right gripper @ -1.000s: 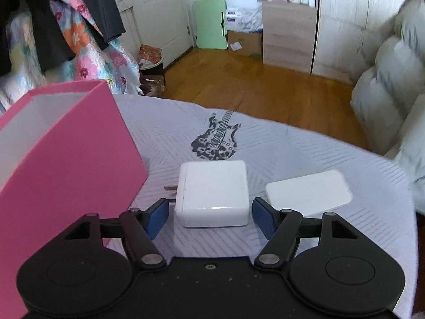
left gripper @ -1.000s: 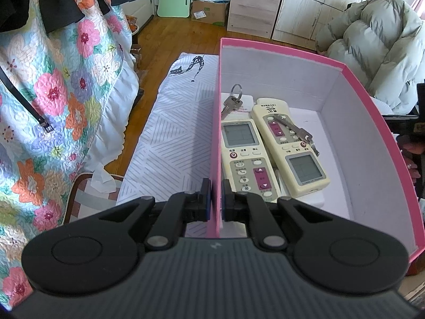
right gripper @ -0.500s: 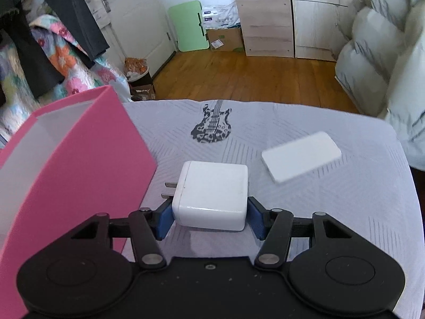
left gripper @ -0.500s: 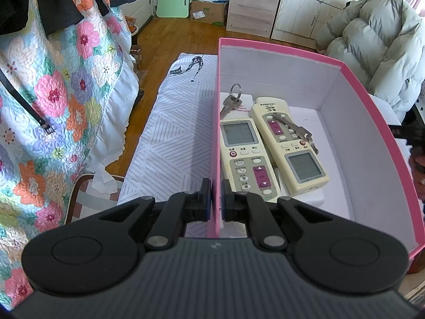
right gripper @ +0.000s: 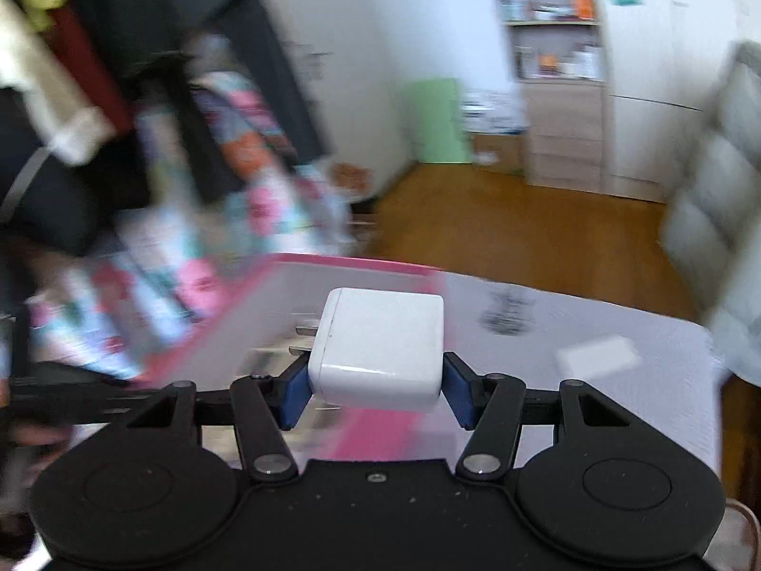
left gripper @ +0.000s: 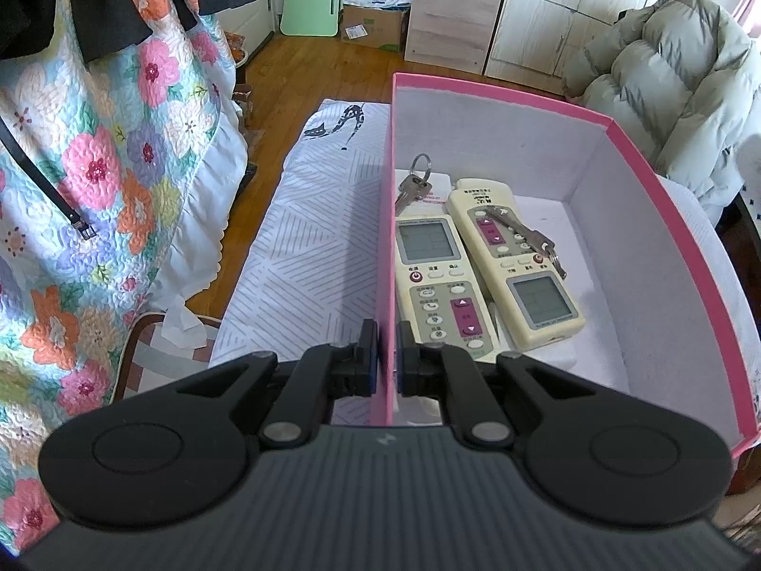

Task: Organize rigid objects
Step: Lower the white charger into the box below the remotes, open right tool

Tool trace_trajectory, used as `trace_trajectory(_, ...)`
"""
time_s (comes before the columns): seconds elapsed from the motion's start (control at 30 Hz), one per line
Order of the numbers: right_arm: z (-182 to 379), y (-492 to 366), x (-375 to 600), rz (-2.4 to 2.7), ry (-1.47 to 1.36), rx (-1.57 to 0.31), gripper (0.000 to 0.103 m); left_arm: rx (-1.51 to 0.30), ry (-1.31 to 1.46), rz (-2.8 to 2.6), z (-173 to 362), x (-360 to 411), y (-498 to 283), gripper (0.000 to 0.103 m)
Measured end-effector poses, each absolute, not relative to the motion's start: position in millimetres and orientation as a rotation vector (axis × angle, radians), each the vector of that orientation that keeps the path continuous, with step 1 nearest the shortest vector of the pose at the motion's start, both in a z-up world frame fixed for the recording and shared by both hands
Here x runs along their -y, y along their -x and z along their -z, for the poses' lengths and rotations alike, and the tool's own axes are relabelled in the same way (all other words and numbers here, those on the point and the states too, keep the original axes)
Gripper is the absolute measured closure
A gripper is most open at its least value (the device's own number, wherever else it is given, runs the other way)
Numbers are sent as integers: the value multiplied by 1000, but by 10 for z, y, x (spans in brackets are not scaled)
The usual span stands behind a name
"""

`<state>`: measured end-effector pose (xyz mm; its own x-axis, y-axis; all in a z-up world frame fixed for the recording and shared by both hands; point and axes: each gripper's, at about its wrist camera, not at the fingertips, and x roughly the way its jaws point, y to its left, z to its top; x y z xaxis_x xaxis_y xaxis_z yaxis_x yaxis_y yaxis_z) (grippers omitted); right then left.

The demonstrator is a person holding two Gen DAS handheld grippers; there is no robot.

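Two cream air-conditioner remotes (left gripper: 444, 280) (left gripper: 518, 257) already lie side by side on the floor of the pink box (left gripper: 666, 219), with a ringed key (left gripper: 413, 185) at their 12 o'clock end and a second key (left gripper: 523, 235) resting across the right-hand remote, so a good share of the sorting looks done. The left tool (left gripper: 386, 364) is clamped on the box's near-left wall, one pad outside and one inside, which reads as steadying the box. The right tool (right gripper: 375, 388) is clamped on a white plug-in charger (right gripper: 380, 347), its two metal prongs pointing toward 9 o'clock; the charger is off the surface and hangs above the box's near rim, so my judgement is that it goes in next. At 3 o'clock from the charger a flat white slab (right gripper: 597, 357) is left on the striped cloth of the surface (right gripper: 618, 409); it is too blurred to name, and it probably remains to be packed. Only the left wrist view shows the box's contents sharply; only the right wrist view shows the charger, the grip on it and the leftover slab, though motion blur smears everything past the tool.
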<state>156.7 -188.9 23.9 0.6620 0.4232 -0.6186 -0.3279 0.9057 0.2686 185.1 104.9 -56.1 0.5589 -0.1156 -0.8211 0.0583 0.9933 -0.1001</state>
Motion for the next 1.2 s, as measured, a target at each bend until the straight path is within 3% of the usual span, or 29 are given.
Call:
trace_trajectory(0.13,-304,-1572,1412,-639,-151,-851,41,-969,72,103,549,-1061,-1839,97)
trace_trajectory(0.47,321,-2028,695,-689,-202,-1318,41,-956,114,117,546,-1124,-1828,96)
trace_trajectory(0.7,714,-2162,463,-609,-237,-1516,41,-950,131,128,557,-1143,-1820,96)
trace_trajectory(0.93,985,-2136,427,-498,-346,-1545,36,-947,137,135,563,-1166,-1817,96)
trace_trajectory(1.2,867,-1988,642,-568,-469,-1518,35,-951,139,138,571,-1175,-1813,95)
